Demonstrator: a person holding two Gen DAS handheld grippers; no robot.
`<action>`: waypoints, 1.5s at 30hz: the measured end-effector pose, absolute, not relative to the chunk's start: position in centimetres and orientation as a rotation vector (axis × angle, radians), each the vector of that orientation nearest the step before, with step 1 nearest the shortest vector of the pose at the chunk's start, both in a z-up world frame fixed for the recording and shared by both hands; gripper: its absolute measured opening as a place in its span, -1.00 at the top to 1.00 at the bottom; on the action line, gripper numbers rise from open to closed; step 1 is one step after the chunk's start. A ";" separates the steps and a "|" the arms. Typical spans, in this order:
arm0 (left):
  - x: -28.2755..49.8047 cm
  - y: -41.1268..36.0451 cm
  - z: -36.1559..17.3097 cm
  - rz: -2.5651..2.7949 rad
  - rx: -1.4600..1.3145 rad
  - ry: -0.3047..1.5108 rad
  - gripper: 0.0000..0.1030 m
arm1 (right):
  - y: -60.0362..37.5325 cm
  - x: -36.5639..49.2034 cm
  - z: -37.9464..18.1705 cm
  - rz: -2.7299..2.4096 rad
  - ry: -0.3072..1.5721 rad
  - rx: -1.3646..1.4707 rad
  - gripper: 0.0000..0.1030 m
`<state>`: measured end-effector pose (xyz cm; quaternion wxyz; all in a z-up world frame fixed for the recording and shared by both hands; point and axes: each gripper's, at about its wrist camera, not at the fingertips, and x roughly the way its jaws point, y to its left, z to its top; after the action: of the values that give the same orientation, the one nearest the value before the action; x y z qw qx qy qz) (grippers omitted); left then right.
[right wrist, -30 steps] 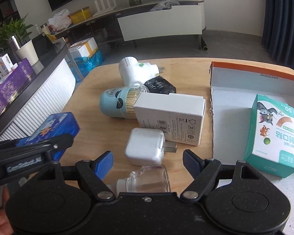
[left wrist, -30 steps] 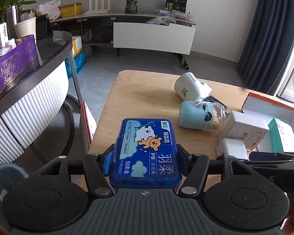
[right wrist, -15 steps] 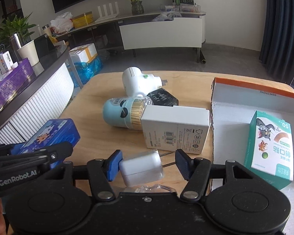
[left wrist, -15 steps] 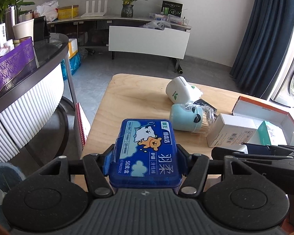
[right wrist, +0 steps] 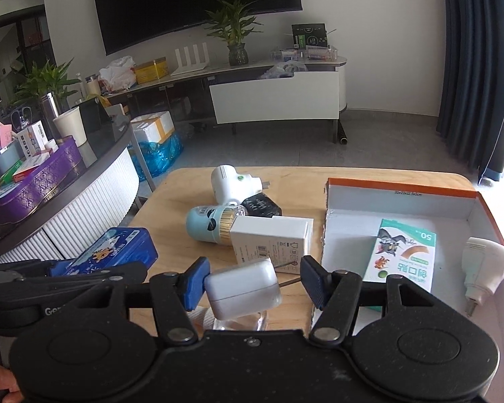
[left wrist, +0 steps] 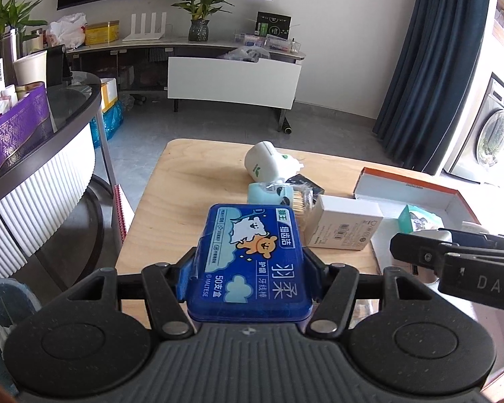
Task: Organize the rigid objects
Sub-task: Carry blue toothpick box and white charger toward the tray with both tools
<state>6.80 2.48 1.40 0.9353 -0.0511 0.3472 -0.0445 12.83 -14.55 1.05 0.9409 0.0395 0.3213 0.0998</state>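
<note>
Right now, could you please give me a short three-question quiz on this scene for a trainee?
1. True or false: the left gripper holds the blue floss-pick box.
2. What lies inside the orange-rimmed cardboard box? A) the green carton and a white plug-in device B) the blue floss-pick box C) nothing
3. Fill in: the right gripper is shut on the white ____.
Key: 1 true; 2 A; 3 charger.

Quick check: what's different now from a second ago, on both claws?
The right claw has closed around the white charger and lifted it off the table; its left pad presses the charger, while a gap shows at the right pad. A second ago it lay on the wood with the claw open. Both claws have risen. Unchanged: the left claw keeps gripping the blue tin; the clutter and cardboard tray stayed put.
</note>
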 end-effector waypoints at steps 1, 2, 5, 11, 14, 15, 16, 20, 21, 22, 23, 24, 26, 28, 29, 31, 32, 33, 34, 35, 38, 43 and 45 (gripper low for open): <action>6.6 2.2 1.5 -0.095 -0.105 0.710 -0.21 | -14.9 12.5 1.2 0.199 0.652 0.077 -0.40; 6.4 1.8 1.5 -0.100 -0.103 0.712 -0.21 | -15.2 12.0 1.3 0.197 0.648 0.075 -0.40; 5.9 0.8 1.7 -0.120 -0.091 0.714 -0.21 | -16.3 10.9 1.6 0.186 0.645 0.084 -0.40; 5.2 -0.9 2.0 -0.151 -0.073 0.713 -0.21 | -18.3 9.1 2.1 0.160 0.632 0.112 -0.40; 4.8 -1.7 2.2 -0.162 -0.064 0.712 -0.21 | -19.3 8.5 2.4 0.148 0.624 0.128 -0.40; 4.7 -1.9 2.2 -0.164 -0.060 0.713 -0.21 | -19.7 8.1 2.4 0.144 0.620 0.132 -0.40; 4.7 -2.2 2.3 -0.167 -0.056 0.714 -0.21 | -20.0 8.0 2.5 0.140 0.616 0.135 -0.40; 4.3 -2.9 2.2 -0.188 -0.044 0.716 -0.21 | -21.1 7.3 2.7 0.126 0.607 0.144 -0.40; 4.3 -3.1 2.2 -0.192 -0.041 0.716 -0.21 | -21.3 7.2 2.7 0.122 0.605 0.145 -0.40; 4.3 -3.2 2.2 -0.196 -0.039 0.717 -0.21 | -21.5 7.1 2.7 0.118 0.605 0.146 -0.40; 4.3 -3.5 2.2 -0.201 -0.036 0.718 -0.21 | -21.8 6.9 2.7 0.114 0.604 0.148 -0.40; 4.3 -3.7 2.2 -0.206 -0.033 0.718 -0.21 | -22.0 6.8 2.7 0.110 0.603 0.149 -0.40; 4.2 -4.1 2.2 -0.216 -0.028 0.720 -0.21 | -22.4 6.5 2.7 0.101 0.600 0.151 -0.40; 4.1 -4.4 2.2 -0.226 -0.024 0.721 -0.21 | -22.8 6.3 2.7 0.094 0.599 0.154 -0.40; 4.1 -4.6 2.1 -0.231 -0.023 0.723 -0.21 | -23.0 6.2 2.7 0.091 0.599 0.155 -0.40; 4.0 -5.1 2.2 -0.242 -0.021 0.726 -0.21 | -23.4 6.1 2.7 0.084 0.599 0.158 -0.40; 4.0 -5.2 2.1 -0.247 -0.020 0.728 -0.21 | -23.6 6.0 2.7 0.080 0.598 0.160 -0.40; 3.9 -5.4 2.2 -0.251 -0.017 0.728 -0.21 | -23.7 6.0 2.7 0.076 0.596 0.162 -0.40; 3.9 -5.7 2.2 -0.255 -0.014 0.728 -0.21 | -23.8 5.9 2.7 0.074 0.595 0.164 -0.40; 3.8 -5.9 2.2 -0.260 -0.011 0.728 -0.21 | -24.0 5.8 2.7 0.071 0.594 0.165 -0.40; 3.7 -6.6 2.1 -0.274 -0.006 0.730 -0.21 | -24.4 5.8 2.7 0.062 0.592 0.169 -0.40; 3.7 -7.7 2.0 -0.298 0.001 0.736 -0.21 | -25.2 5.6 2.7 0.047 0.589 0.178 -0.40; 3.7 -8.2 1.9 -0.306 0.005 0.738 -0.22 | -25.6 5.5 2.7 0.038 0.585 0.179 -0.40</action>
<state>3.73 -8.19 1.89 0.9213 0.0025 0.3593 -0.1490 5.45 -25.60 2.70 0.9534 0.0881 0.2880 0.0188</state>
